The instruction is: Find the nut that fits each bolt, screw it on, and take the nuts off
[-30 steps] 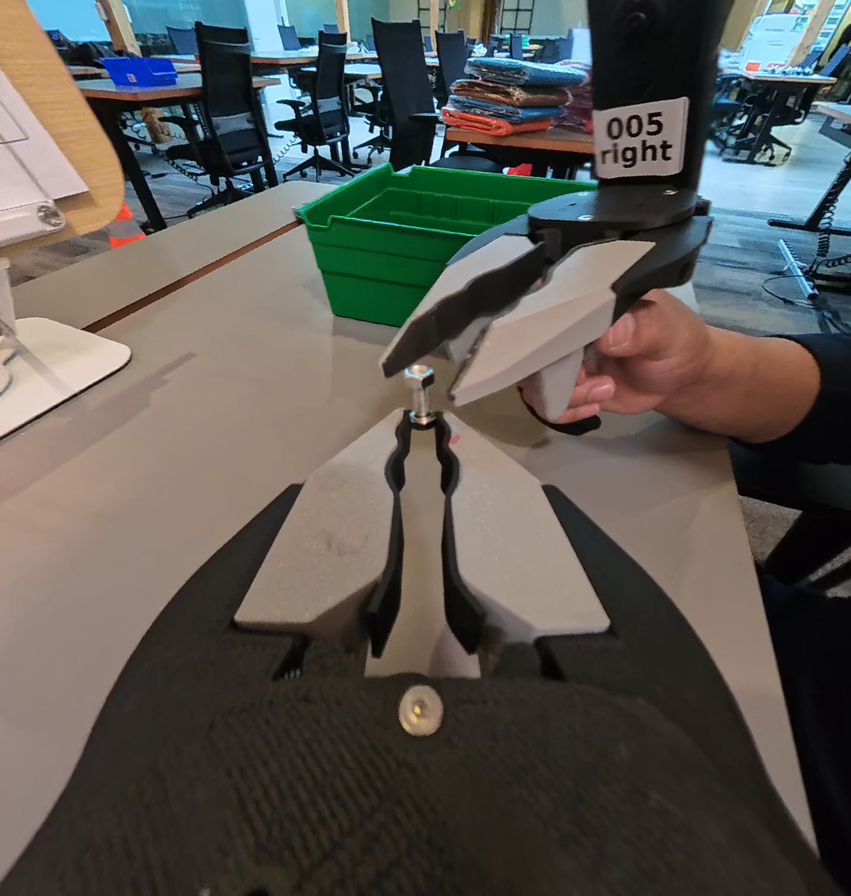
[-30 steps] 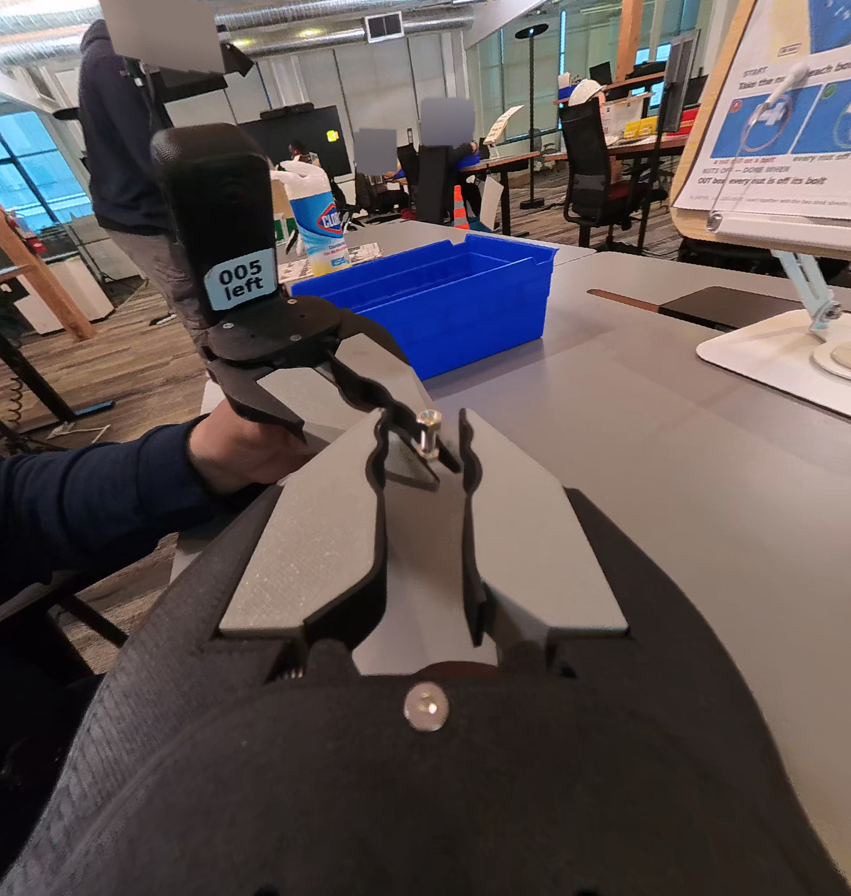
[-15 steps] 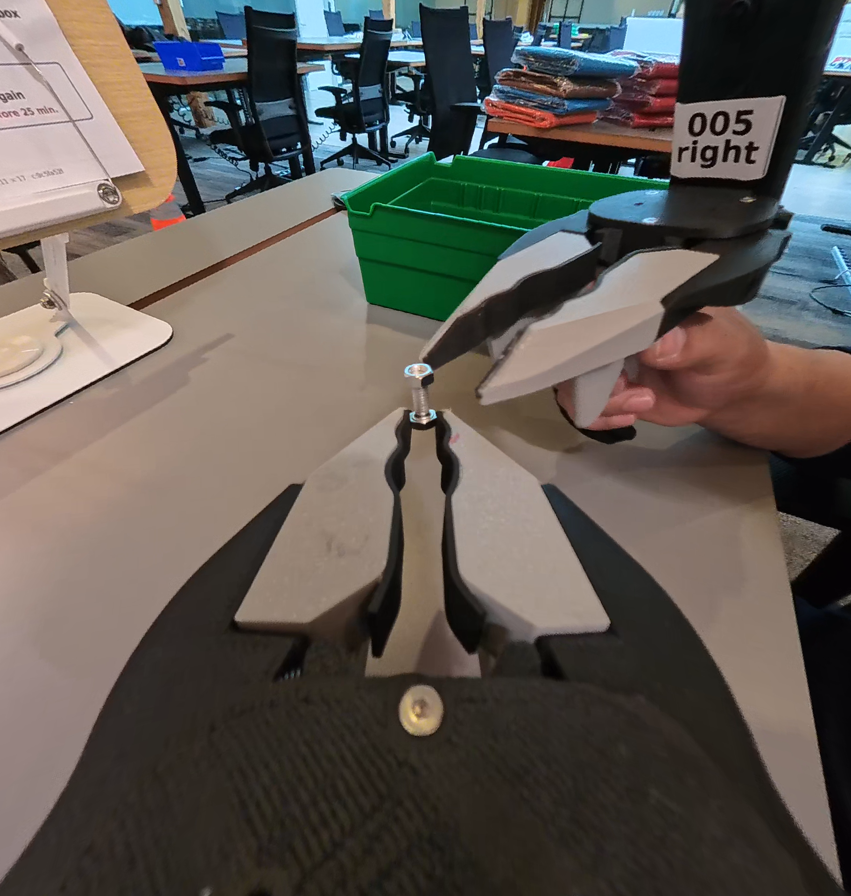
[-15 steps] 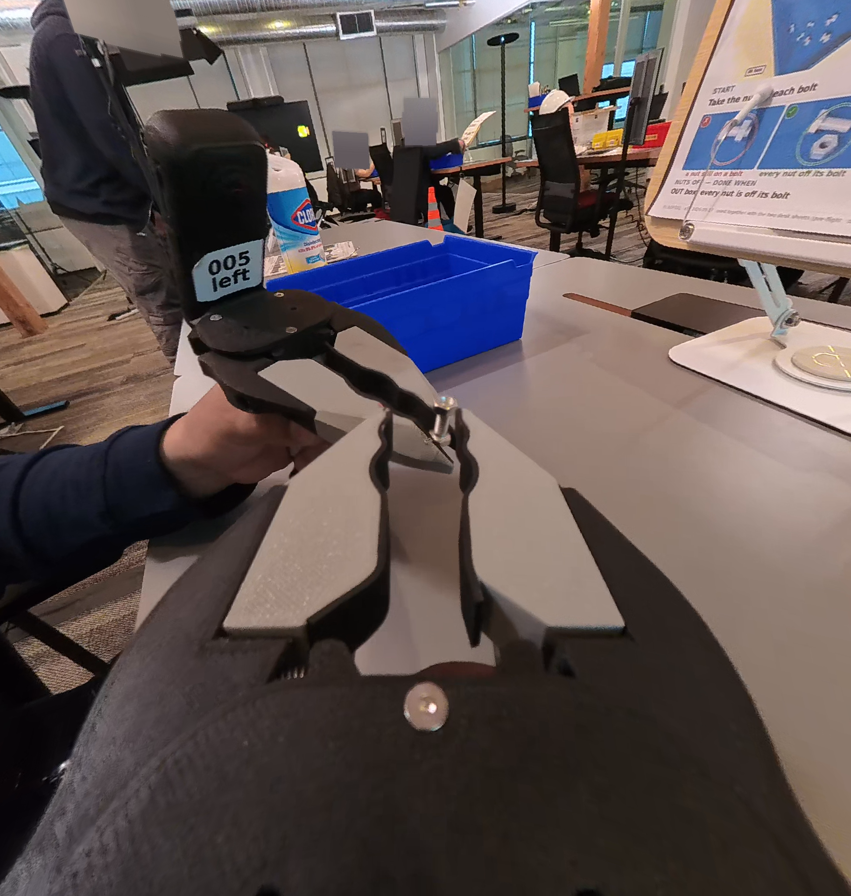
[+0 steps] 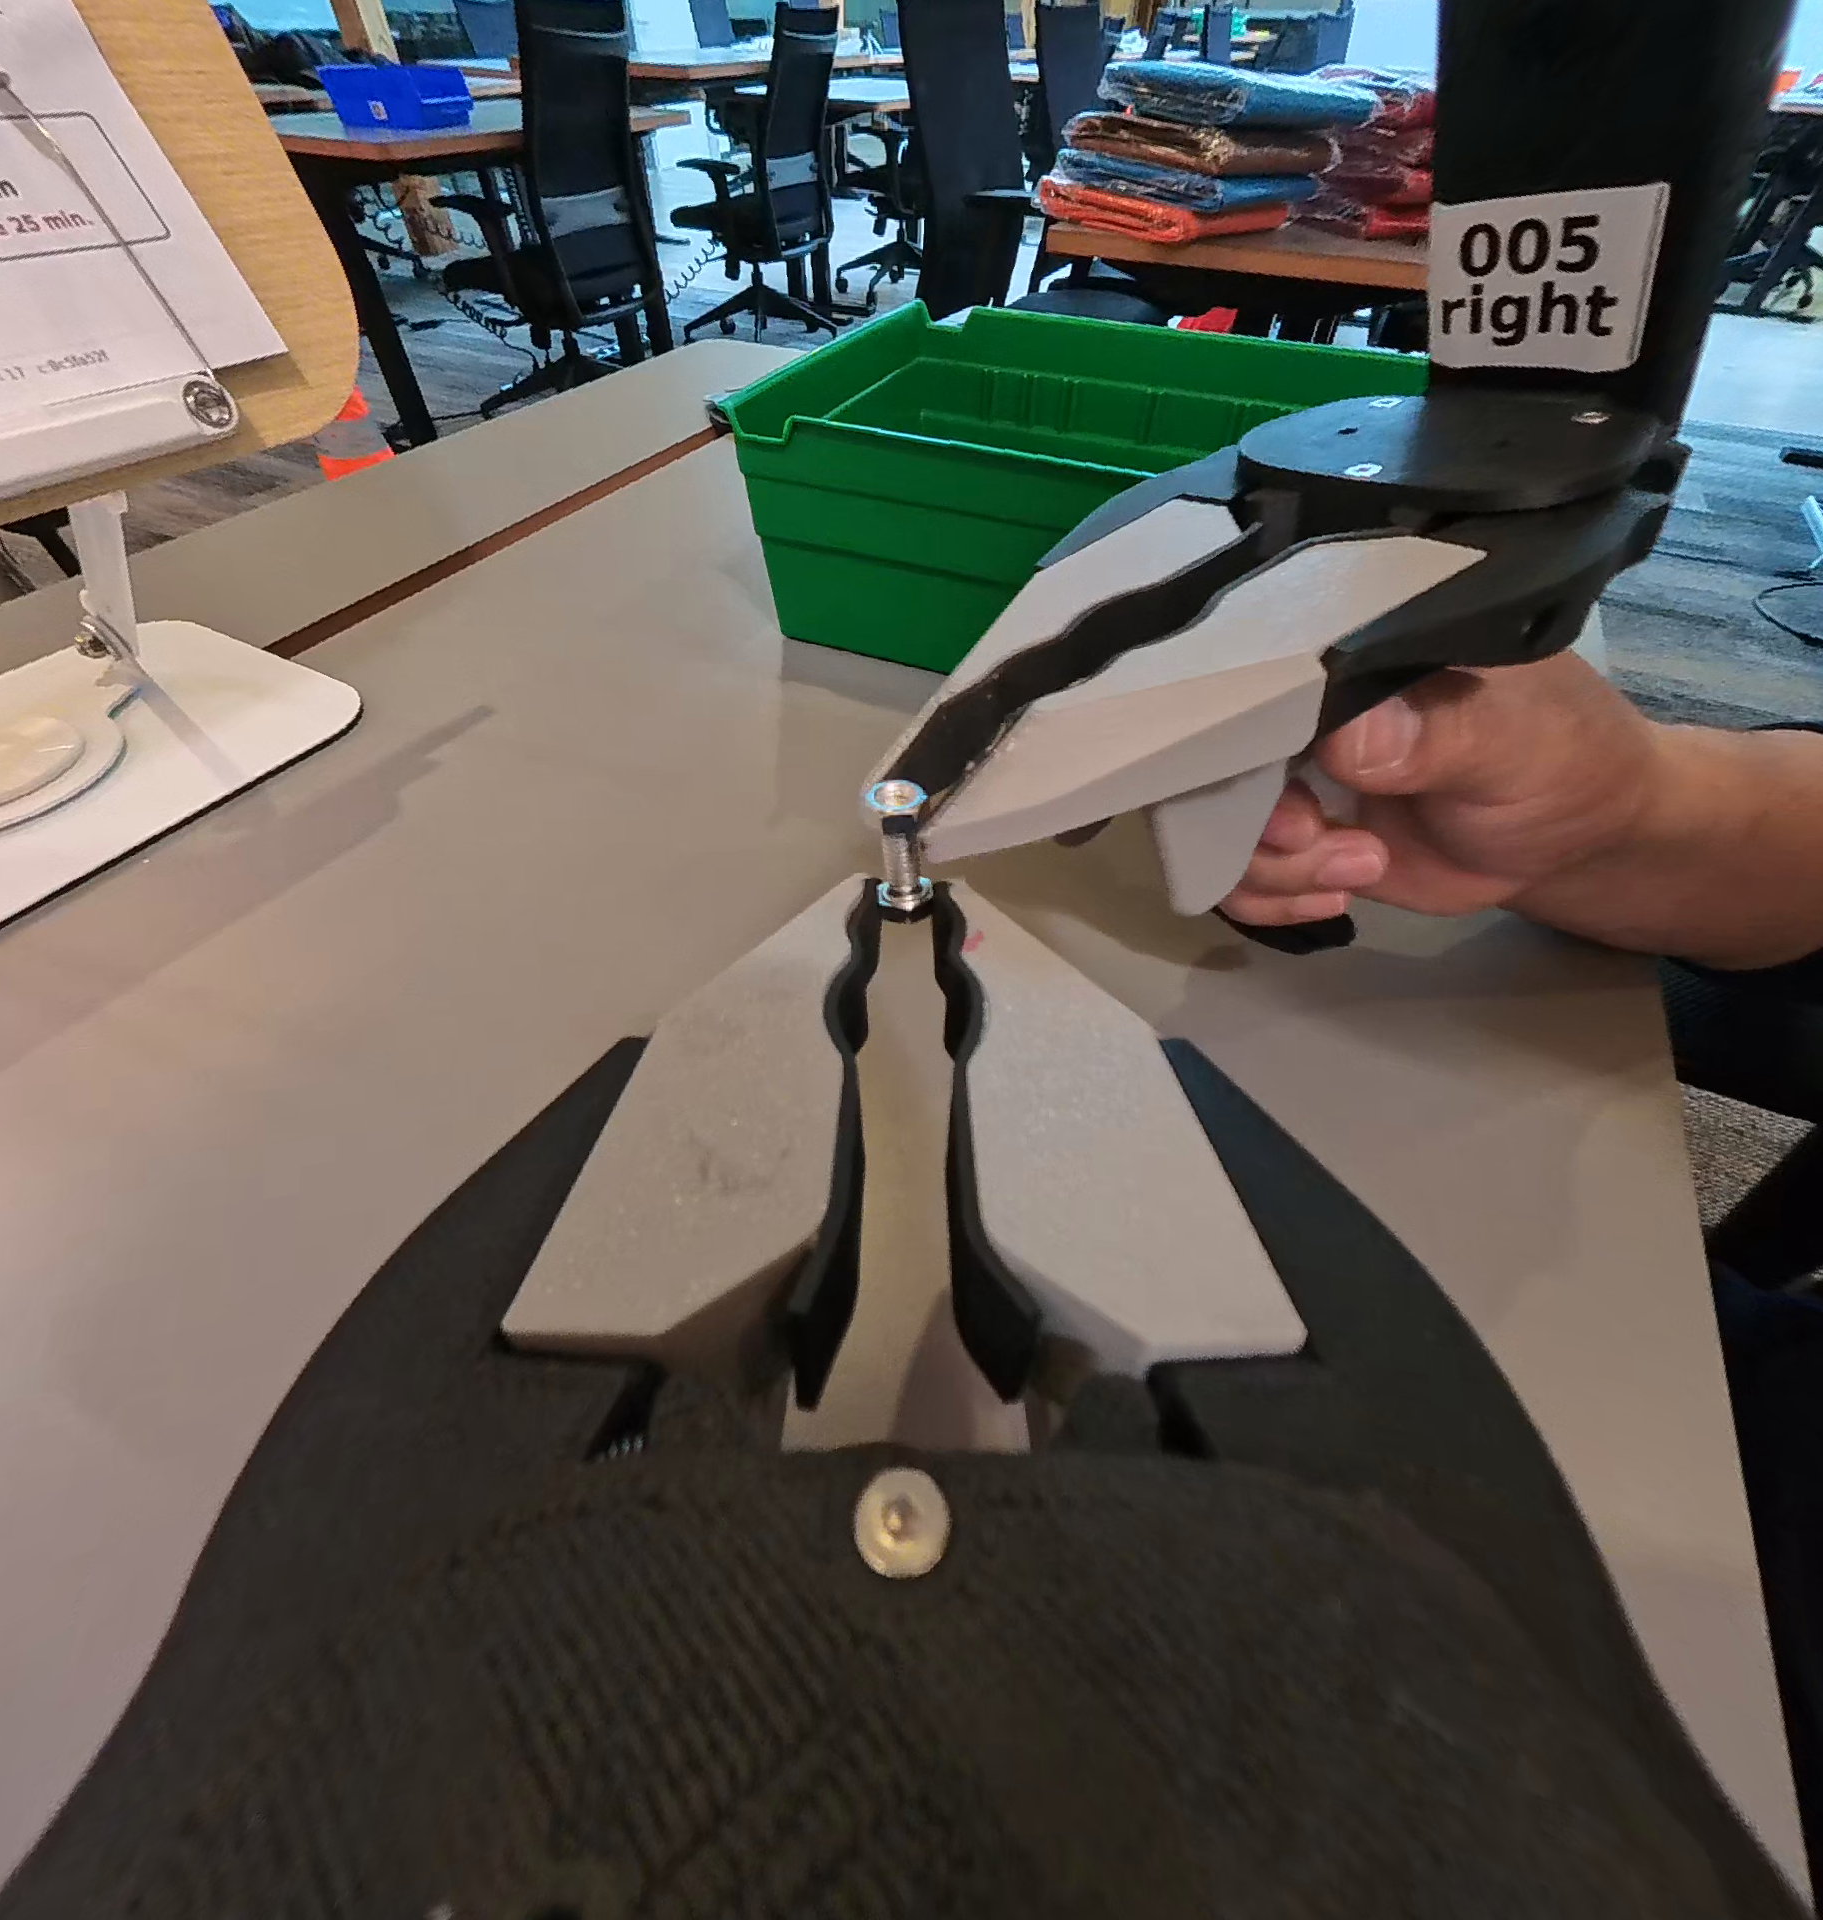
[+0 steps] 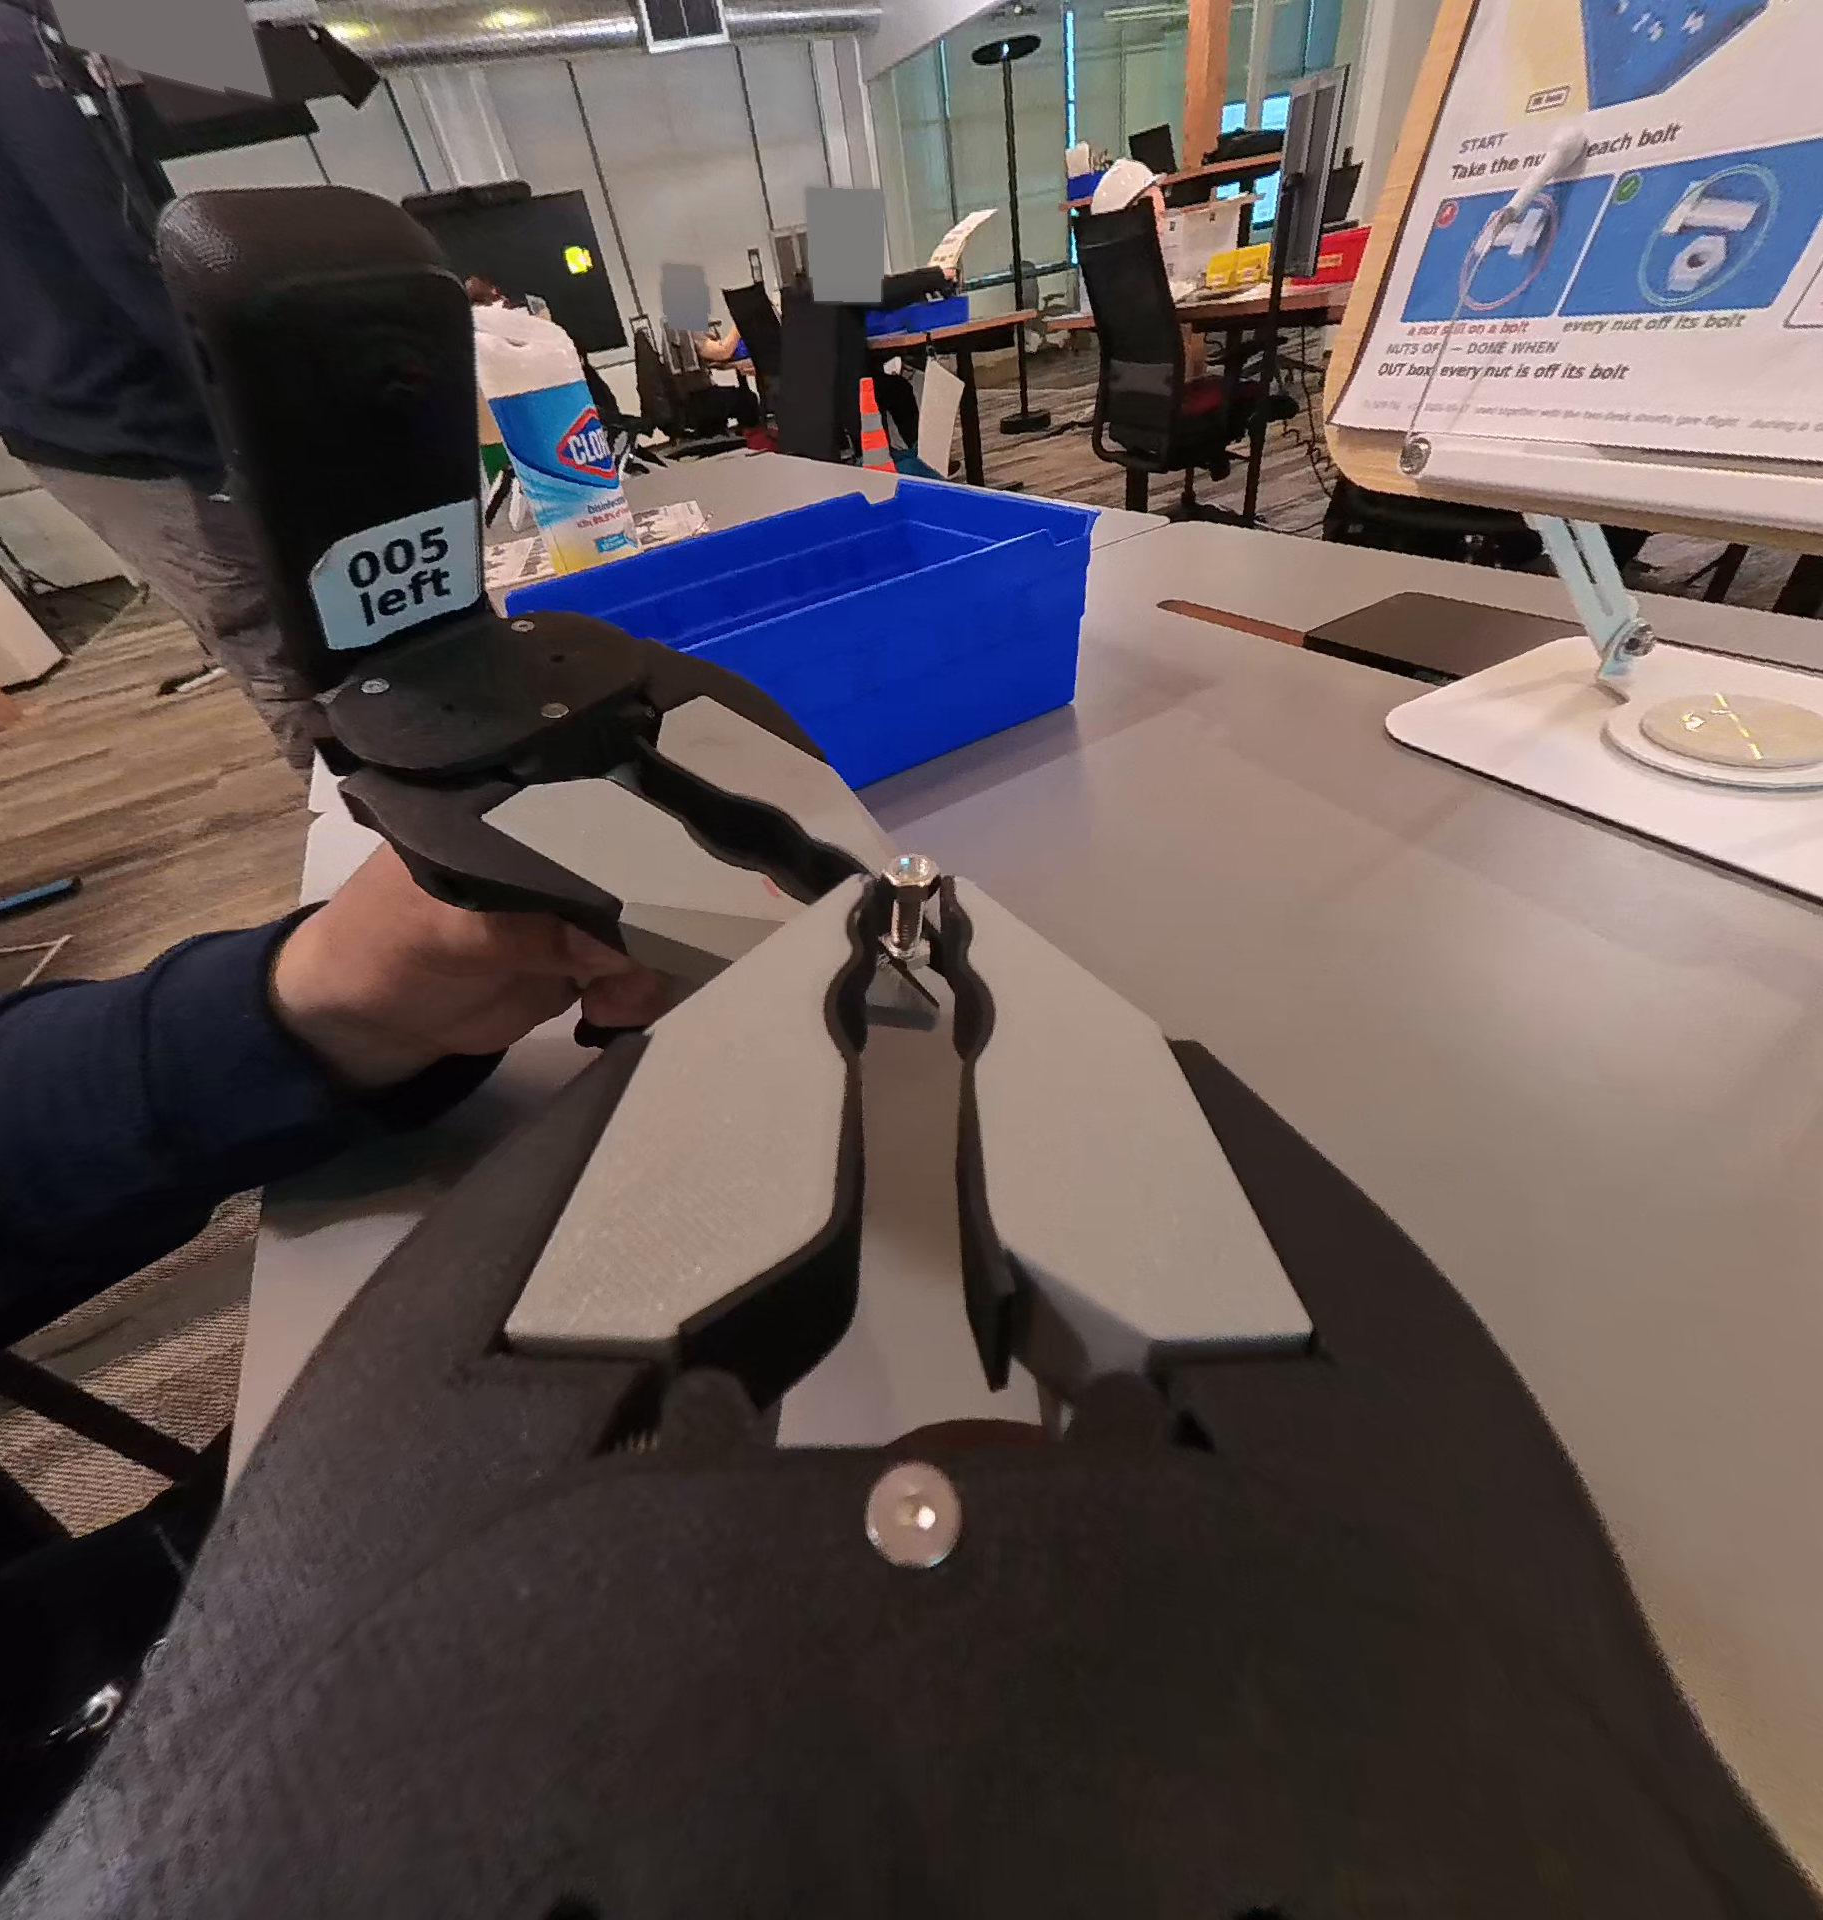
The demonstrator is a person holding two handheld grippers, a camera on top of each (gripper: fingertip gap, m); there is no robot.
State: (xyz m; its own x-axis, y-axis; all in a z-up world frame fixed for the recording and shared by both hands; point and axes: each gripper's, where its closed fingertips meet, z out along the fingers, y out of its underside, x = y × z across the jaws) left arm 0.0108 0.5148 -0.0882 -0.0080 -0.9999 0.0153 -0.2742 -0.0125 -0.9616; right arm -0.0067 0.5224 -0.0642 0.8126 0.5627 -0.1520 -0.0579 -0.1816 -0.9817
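Near the middle of the left wrist view, the left gripper (image 5: pixel 909 914) fingers squeeze the nut (image 5: pixel 908 895) under the upright bolt (image 5: pixel 896 837). The right gripper (image 6: pixel 909 914) fingers close around the bolt head. A loose squeeze could let the small bolt slip, tilt, and fall on the desk (image 5: pixel 533 748).

White printed label on each claw handle (image 5: pixel 1541 275), printed instruction sheets (image 6: pixel 1655 229) on stands, branded wipes canister (image 6: pixel 554 457)
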